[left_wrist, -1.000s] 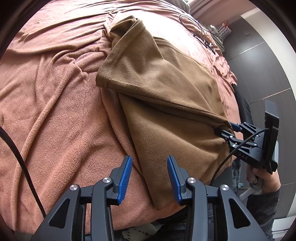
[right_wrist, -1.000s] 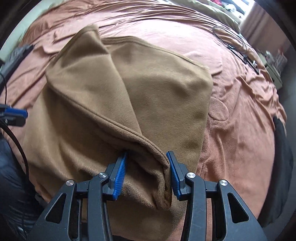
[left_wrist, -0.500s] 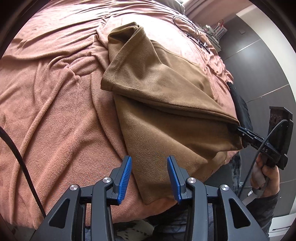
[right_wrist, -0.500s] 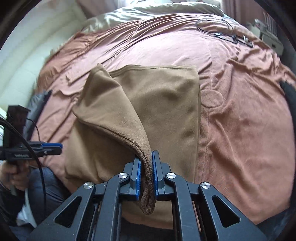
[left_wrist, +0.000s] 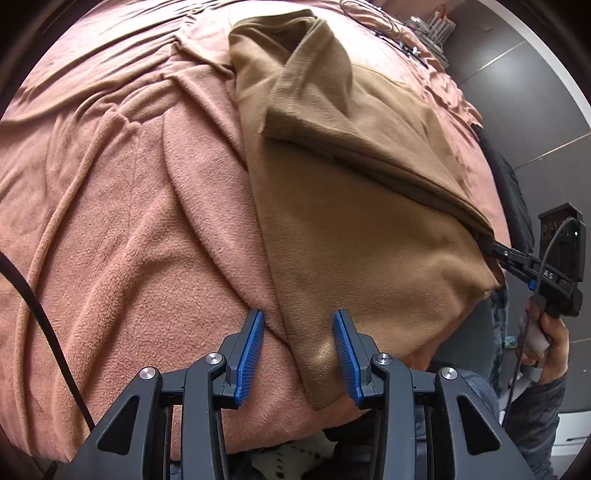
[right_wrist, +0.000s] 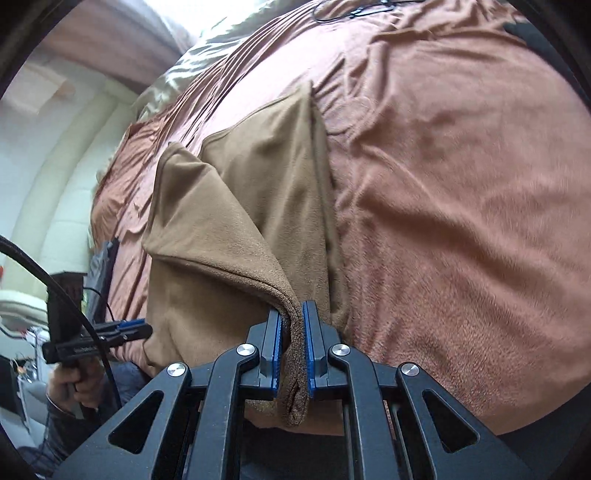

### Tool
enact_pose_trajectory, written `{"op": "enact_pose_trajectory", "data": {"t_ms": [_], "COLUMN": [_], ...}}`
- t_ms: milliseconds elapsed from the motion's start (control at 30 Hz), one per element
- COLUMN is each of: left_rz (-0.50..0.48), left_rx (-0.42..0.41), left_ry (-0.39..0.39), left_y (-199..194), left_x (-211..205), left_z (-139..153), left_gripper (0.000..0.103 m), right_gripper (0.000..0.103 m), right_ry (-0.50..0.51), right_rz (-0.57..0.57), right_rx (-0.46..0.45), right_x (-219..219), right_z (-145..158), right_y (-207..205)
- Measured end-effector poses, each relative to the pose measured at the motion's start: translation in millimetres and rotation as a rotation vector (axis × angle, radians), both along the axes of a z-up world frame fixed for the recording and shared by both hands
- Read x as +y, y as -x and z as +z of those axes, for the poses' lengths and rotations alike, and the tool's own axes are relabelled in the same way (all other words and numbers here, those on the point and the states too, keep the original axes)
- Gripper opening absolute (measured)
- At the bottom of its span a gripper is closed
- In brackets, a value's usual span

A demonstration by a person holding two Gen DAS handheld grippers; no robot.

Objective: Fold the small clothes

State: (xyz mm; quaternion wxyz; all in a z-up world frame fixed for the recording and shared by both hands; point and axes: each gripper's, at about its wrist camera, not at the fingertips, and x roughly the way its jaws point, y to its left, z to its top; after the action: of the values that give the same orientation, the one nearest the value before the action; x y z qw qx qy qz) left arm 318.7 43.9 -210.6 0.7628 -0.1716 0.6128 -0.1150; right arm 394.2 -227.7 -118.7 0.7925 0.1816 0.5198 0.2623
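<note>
A brown fleece garment (left_wrist: 369,229) lies half folded on the pink bedspread (left_wrist: 129,221). My left gripper (left_wrist: 298,350) hovers open over its near corner; the cloth edge runs between the blue pads, which do not press it. My right gripper (right_wrist: 293,343) is shut on the garment's folded upper edge (right_wrist: 236,251) and holds that layer lifted and taut. In the left wrist view the right gripper (left_wrist: 496,249) bites the fold at the garment's right side. The right wrist view has the left gripper (right_wrist: 138,328) at the lower left, beside the garment.
Black cables (left_wrist: 384,22) lie at the far end of the bed. A dark cloth item (left_wrist: 506,177) rests along the right bed edge before a grey wall. A beige cover (right_wrist: 192,62) lies at the bed's far side. A hand (left_wrist: 546,336) grips the right tool.
The right gripper shut on the fold, then rolled and drew it sideways toward the bed edge, stretching the layer. The left gripper drifted closer to the garment's near corner and stayed open.
</note>
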Motion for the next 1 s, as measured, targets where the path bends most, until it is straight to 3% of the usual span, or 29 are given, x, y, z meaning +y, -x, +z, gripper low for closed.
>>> {"op": "enact_pose_trajectory", "data": {"t_ms": [133,233,333,400,467,533,567,767,1000], "left_rz": [0.017,0.039,0.083,0.103,0.117,0.126,0.129,0.149,0.19], "left_rx": [0.004,-0.017,-0.055,-0.079,-0.101,-0.115,-0.119,-0.129,-0.134], "left_ry": [0.012,0.049,0.104,0.115,0.126,0.134,0.137,0.173,0.194], "left_y": [0,1,-1,-6,-11,-15,-16,-17,-8], "left_x": [4,15,32,39,44,48,49,66,93], "left_z": [-1,5,15,22,27,30,31,28,28], "left_gripper": [0.041,0.041,0.041,0.041,0.041,0.041,0.041,0.041,0.041], "right_gripper": [0.007,0.007,0.008,0.011,0.021,0.047,0.051,0.052,0.052], "right_ry": [-0.098,-0.104,-0.034,0.085,0.199,0.28,0.308,0.407,0.479], "right_rz": [-0.022,-0.014,0.009,0.019,0.037,0.058,0.07,0.178,0.291], "right_rx": [0.043,0.05,0.016,-0.016,-0.052,-0.098,-0.125,-0.236,-0.292], "right_x": [-16,-23,-22,-15,1,13,19,72,129], "right_z": [-8,-7,7,20,32,43,49,73,67], "right_y": [7,12,13,13,15,17,18,21,13]}}
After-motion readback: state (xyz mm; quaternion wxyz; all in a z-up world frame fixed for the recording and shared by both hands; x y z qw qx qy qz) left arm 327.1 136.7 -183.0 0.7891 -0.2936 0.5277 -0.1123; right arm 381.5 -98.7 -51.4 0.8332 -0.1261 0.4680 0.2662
